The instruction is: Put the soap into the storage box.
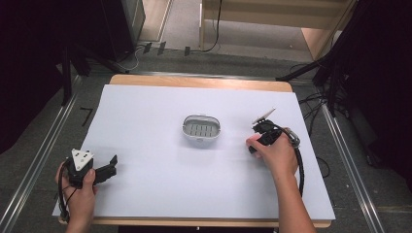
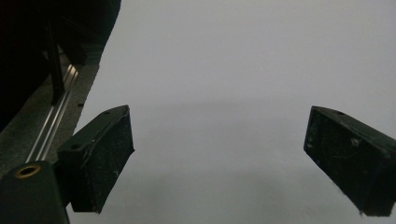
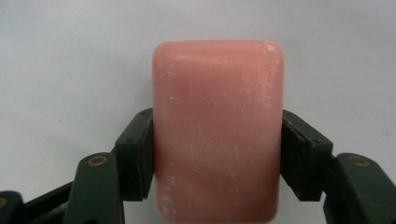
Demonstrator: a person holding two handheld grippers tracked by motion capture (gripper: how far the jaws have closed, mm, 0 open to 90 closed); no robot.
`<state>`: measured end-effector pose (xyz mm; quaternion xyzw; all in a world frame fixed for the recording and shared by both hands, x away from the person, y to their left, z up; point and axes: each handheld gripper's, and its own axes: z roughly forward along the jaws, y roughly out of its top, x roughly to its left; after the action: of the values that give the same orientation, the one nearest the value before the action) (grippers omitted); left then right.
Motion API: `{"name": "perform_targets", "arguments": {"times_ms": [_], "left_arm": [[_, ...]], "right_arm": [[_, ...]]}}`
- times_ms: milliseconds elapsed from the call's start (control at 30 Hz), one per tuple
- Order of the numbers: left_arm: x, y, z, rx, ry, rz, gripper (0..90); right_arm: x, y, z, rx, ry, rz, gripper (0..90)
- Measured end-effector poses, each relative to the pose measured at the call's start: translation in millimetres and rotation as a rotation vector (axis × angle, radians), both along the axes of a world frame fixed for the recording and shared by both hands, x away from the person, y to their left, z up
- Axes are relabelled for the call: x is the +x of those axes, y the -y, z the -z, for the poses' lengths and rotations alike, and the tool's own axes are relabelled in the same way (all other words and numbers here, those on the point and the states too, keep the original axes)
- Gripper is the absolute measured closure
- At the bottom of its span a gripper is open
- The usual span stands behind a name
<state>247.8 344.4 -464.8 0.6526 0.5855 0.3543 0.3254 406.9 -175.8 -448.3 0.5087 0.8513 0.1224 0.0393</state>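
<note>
Right gripper (image 3: 217, 154) right of centre in the high view, clamped on a pink soap bar (image 3: 218, 126). Left gripper (image 2: 219, 154) lower left, spread wide over bare sheet (image 2: 233, 60). Grey dish (image 1: 201, 130) mid-frame.

One mark can be read: a black "7" (image 1: 86, 115) on the grey floor (image 1: 43, 145), just left of the table's far left part.
</note>
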Motion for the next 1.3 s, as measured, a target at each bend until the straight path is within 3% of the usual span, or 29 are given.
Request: {"name": "perform_targets", "arguments": {"times_ms": [233,333,400,433,533,667,800,900,1000,1033,1100,1200,1300], "left_arm": [[0.1,-0.2,0.0,-0.003,0.000,0.000,8.9],[0.1,-0.1,0.1,-0.004,0.000,-0.002,8.9],[0.2,-0.2,0.0,-0.003,0.001,-0.001,8.9],[0.1,-0.2,0.0,-0.002,0.000,0.000,9.0],[0.1,-0.2,0.0,-0.003,0.001,0.000,8.9],[0.1,-0.2,0.0,-0.003,0.000,-0.001,9.0],[0.1,-0.1,0.0,-0.004,0.000,-0.003,8.9],[0.0,-0.2,0.0,-0.004,-0.001,-0.003,8.9],[0.0,-0.2,0.0,-0.005,0.001,-0.002,8.9],[0.1,-0.2,0.1,-0.005,0.001,-0.002,8.9],[0.0,-0.2,0.0,-0.005,0.001,-0.002,8.9],[0.1,-0.2,0.0,-0.005,0.000,-0.003,8.9],[0.1,-0.1,0.0,-0.004,0.000,-0.003,8.9]], "right_arm": [[3.0,-0.2,-1.0,-0.002,-0.017,-0.027,38.3],[1.2,-6.0,-5.1,0.028,-0.008,-0.087,38.4],[0.9,-7.6,-6.4,0.032,-0.004,-0.097,38.4],[-0.6,-13.0,-12.2,0.022,0.008,-0.145,38.4],[-1.2,-16.9,-17.0,0.023,0.019,-0.171,38.4],[-2.4,-28.8,-30.1,0.036,0.055,-0.280,38.4],[-3.6,-36.7,-34.8,0.037,0.064,-0.343,38.3],[-3.3,-45.0,-39.1,0.035,0.079,-0.426,38.4],[-3.9,-48.8,-41.8,0.031,0.085,-0.455,38.4],[-3.5,-52.4,-44.0,0.030,0.100,-0.504,38.3],[-3.4,-53.8,-45.2,0.028,0.103,-0.513,38.4],[-2.1,-60.3,-51.7,0.013,0.121,-0.578,38.3],[0.6,-65.0,-56.2,0.030,0.125,-0.599,38.3]]}}
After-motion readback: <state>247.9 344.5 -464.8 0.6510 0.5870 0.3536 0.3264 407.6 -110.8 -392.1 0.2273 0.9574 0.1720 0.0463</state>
